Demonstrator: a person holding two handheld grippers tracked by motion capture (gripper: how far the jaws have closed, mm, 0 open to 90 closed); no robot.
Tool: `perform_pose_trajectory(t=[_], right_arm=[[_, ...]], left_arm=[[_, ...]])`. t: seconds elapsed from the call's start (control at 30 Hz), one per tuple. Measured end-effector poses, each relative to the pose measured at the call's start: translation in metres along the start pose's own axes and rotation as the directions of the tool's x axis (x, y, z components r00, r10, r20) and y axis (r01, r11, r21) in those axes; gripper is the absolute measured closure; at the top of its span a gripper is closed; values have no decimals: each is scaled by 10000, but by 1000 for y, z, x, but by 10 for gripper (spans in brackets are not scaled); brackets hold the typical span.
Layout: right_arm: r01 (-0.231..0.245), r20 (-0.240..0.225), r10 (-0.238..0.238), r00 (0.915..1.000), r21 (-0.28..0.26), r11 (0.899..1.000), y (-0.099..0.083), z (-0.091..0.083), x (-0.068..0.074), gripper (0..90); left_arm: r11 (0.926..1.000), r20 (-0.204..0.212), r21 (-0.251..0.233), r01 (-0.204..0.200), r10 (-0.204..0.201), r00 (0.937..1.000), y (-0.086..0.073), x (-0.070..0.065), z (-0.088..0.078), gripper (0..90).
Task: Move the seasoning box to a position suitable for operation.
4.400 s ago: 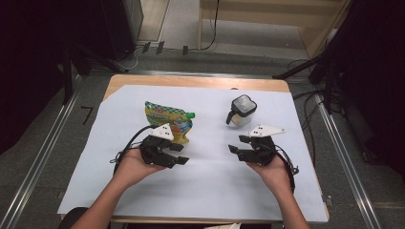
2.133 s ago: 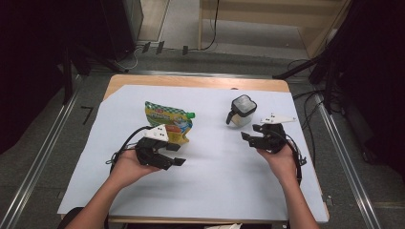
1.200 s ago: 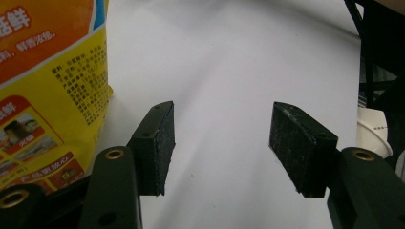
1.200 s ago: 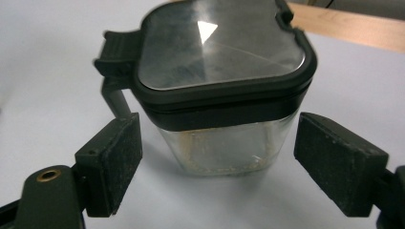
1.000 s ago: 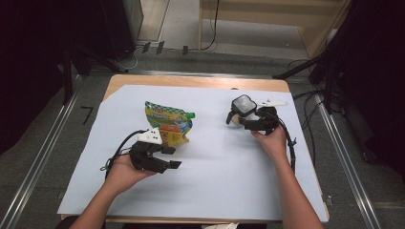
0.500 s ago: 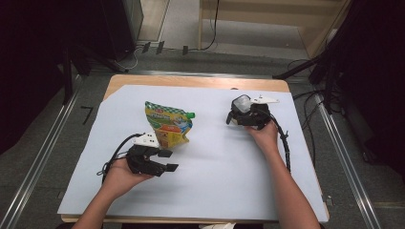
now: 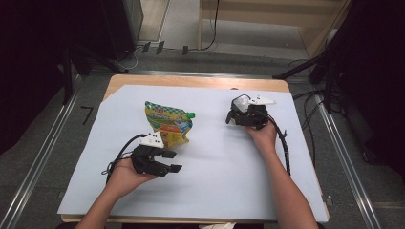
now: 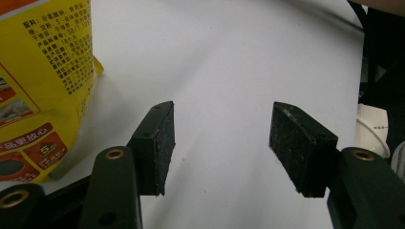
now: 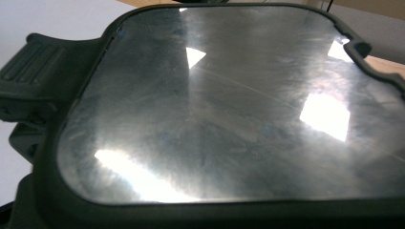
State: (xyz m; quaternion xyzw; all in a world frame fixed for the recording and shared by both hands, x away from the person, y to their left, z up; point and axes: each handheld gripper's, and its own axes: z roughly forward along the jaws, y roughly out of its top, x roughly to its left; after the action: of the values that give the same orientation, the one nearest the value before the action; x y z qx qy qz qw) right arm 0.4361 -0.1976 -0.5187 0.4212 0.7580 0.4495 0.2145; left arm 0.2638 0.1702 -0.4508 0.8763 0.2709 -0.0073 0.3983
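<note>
In the high view, the right gripper (image 7: 244, 114) is at the lidded container (image 7: 238, 104) near the table's far right; whether its jaws are closed I cannot tell. The left gripper (image 7: 168, 161) waits open beside the yellow snack pouch (image 7: 168, 125).

In the left gripper view, both pads (image 8: 157, 139) stand apart over bare white paper (image 8: 229, 71).

In the right gripper view, the glossy lid (image 9: 229, 105) looks rigid and slippery; I think the ribbed latch (image 9: 28, 64) or the rim gives the safer hold.

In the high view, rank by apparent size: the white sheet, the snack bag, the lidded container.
1. White sheet, by far the largest.
2. Snack bag.
3. Lidded container, though the right tongs partly cover it, so this is less sure.
</note>
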Motion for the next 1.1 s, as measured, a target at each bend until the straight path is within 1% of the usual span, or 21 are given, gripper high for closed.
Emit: perform_pose_trajectory(t=[0.03,0.07,0.13,0.2,0.23,0.27,0.33,0.43,0.5,0.53,0.57,0.6,0.63,0.7,0.73,0.9,1.1], right_arm=[[-15,-39,15,10000,-1,10000,0,0,0,158],[-35,-238,35,9997,7,10000,0,-2,-1,158],[-35,-300,37,9995,81,10000,0,-3,0,159],[-19,-283,22,9996,106,9999,1,-3,0,158],[-119,-291,122,9995,109,9999,2,-6,0,159],[-119,-291,122,9995,109,9999,2,-6,0,159],[-189,-309,190,9993,12,9998,3,-9,0,158],[-146,-306,142,9994,-132,9998,6,-15,2,159],[-141,-359,133,9993,-219,9997,8,-20,5,158],[-107,-441,93,9990,-309,9995,8,-25,8,159],[-107,-441,93,9990,-309,9995,8,-25,8,159],[-60,-566,36,9984,-420,9991,7,-31,11,159],[-60,-566,36,9984,-420,9991,7,-31,11,159],[83,-633,-111,9979,-446,9990,6,-36,14,159],[101,-660,-127,9977,-393,9992,5,-40,17,159],[58,-730,-80,9973,-298,9995,1,-47,21,159],[119,-884,-132,9960,-152,9998,-4,-63,34,158]], left_arm=[[10000,-28,-5,43,-43,10000,0,0,-1,422],[9999,7,-57,86,-86,10000,0,1,-1,422],[9999,17,-94,120,-120,9999,0,2,-1,422],[9999,26,-80,94,-94,10000,0,2,-1,423],[9999,52,-91,94,-93,9999,0,2,0,422],[9999,45,-73,93,-93,9999,0,2,0,422],[10000,45,-58,57,-57,10000,0,2,0,422],[9999,78,-89,52,-51,10000,1,2,1,422],[10000,99,-61,12,-12,9999,2,2,1,422],[10000,153,-72,23,-22,9999,3,1,2,422],[10000,153,-72,23,-22,9999,3,1,2,423],[10000,176,-50,-36,37,9998,4,1,4,422],[10000,176,-50,-36,37,9998,4,1,4,422],[10000,228,-41,-77,78,9997,6,1,5,422],[9999,284,0,-170,170,9995,7,1,6,422],[9998,422,-28,-193,194,9989,10,2,9,422],[9996,545,73,-258,254,9982,13,3,14,425]])
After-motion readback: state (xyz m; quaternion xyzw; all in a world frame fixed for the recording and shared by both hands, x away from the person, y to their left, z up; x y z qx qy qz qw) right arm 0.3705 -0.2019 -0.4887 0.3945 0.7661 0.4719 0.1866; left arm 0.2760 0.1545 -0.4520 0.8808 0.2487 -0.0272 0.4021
